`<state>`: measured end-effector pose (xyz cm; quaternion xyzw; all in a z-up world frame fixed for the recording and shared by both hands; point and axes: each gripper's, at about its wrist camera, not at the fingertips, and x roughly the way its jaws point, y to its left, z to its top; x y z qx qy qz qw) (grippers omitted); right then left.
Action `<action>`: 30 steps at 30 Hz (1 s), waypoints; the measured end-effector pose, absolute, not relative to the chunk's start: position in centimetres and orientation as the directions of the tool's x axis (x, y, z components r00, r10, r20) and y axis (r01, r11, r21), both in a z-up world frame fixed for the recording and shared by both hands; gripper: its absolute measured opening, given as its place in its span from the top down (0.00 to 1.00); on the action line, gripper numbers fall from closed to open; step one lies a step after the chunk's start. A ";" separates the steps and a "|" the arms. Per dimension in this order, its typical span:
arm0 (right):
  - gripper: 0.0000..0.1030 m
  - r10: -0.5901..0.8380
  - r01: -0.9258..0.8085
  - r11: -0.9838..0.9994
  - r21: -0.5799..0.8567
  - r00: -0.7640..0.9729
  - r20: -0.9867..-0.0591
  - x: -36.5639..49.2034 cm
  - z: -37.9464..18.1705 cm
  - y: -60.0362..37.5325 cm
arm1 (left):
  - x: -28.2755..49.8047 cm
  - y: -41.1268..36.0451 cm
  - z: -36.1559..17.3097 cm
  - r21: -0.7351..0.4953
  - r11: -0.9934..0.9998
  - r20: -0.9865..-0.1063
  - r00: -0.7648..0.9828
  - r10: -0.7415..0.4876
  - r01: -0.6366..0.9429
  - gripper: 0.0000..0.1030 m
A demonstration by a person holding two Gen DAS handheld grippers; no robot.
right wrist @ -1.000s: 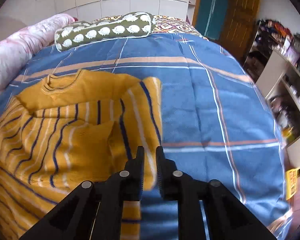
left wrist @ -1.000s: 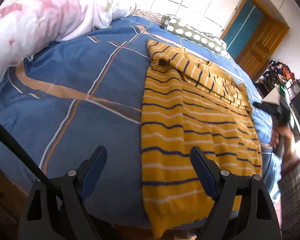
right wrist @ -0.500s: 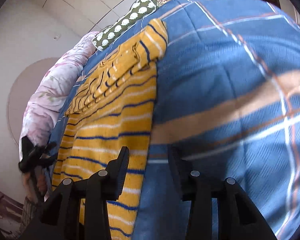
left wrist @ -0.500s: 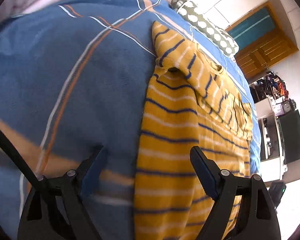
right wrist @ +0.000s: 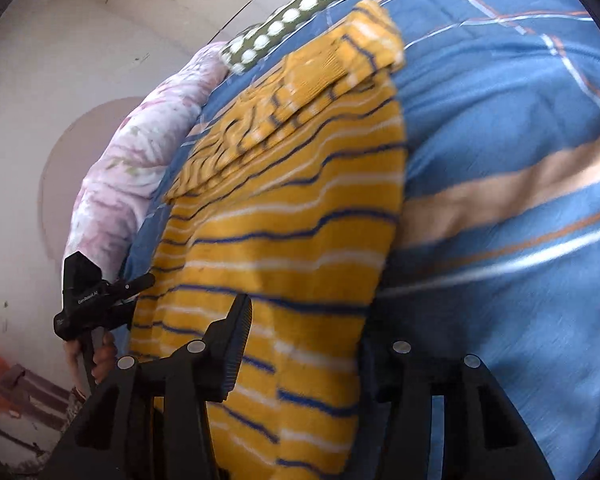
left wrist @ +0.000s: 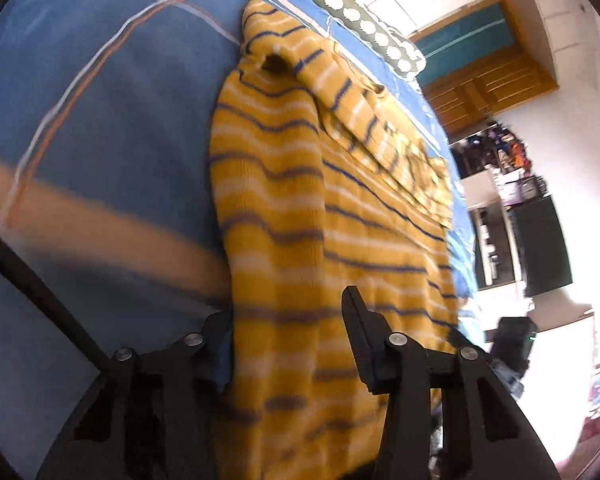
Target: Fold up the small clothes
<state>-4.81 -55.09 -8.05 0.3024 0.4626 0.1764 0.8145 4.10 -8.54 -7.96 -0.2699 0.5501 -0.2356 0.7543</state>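
A yellow sweater with blue and white stripes (left wrist: 324, 208) lies flat on the blue checked bed cover (left wrist: 100, 112), its sleeves folded across the chest. My left gripper (left wrist: 288, 320) is open, its jaws astride the sweater's left bottom corner. In the right wrist view the sweater (right wrist: 300, 208) fills the middle. My right gripper (right wrist: 304, 320) is open, its jaws astride the sweater's right bottom corner. The left gripper (right wrist: 96, 300), held in a hand, also shows at the far side of the hem in the right wrist view.
A green pillow with white spots (right wrist: 292, 20) lies at the head of the bed. A pink floral duvet (right wrist: 132, 160) is bunched along the left side. A wooden door (left wrist: 488, 84) and cluttered shelves (left wrist: 504, 160) stand beyond the bed.
Both grippers have dropped low to the sweater's bottom hem. The right gripper has opened from shut. The left gripper's jaws have narrowed around the hem corner.
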 end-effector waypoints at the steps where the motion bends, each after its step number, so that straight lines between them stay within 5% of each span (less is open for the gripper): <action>1: 0.49 0.570 -0.015 0.755 0.656 0.509 -0.645 -5.2 -8.1 -54.7 | 3.4 -8.4 -8.1 -0.677 0.734 -0.694 0.283 -0.662 0.056 0.56; 17: 0.49 0.604 -0.056 0.734 0.677 0.510 -0.612 -11.3 -8.9 -51.9 | -5.3 -10.9 -8.6 -0.664 0.742 -0.678 0.348 -0.647 0.085 0.56; 19: 0.51 0.571 -0.064 0.766 0.639 0.524 -0.632 -11.5 -8.6 -51.2 | -5.6 -11.0 -8.4 -0.632 0.770 -0.700 0.362 -0.615 0.086 0.62; 21: 0.71 0.510 -0.052 0.814 0.578 0.539 -0.670 -11.6 -8.5 -50.6 | -5.3 -11.2 -8.3 -0.541 0.838 -0.767 0.369 -0.526 0.070 0.93; 24: 0.87 0.495 -0.029 0.822 0.569 0.532 -0.687 -11.3 -8.4 -51.0 | -5.1 -10.0 -7.7 -0.552 0.833 -0.772 0.363 -0.522 0.026 0.93; 30: 0.92 0.550 -0.058 0.781 0.622 0.536 -0.641 -13.9 -5.9 -53.2 | -8.1 -7.1 -3.3 -0.521 0.853 -0.743 0.469 -0.477 0.040 0.93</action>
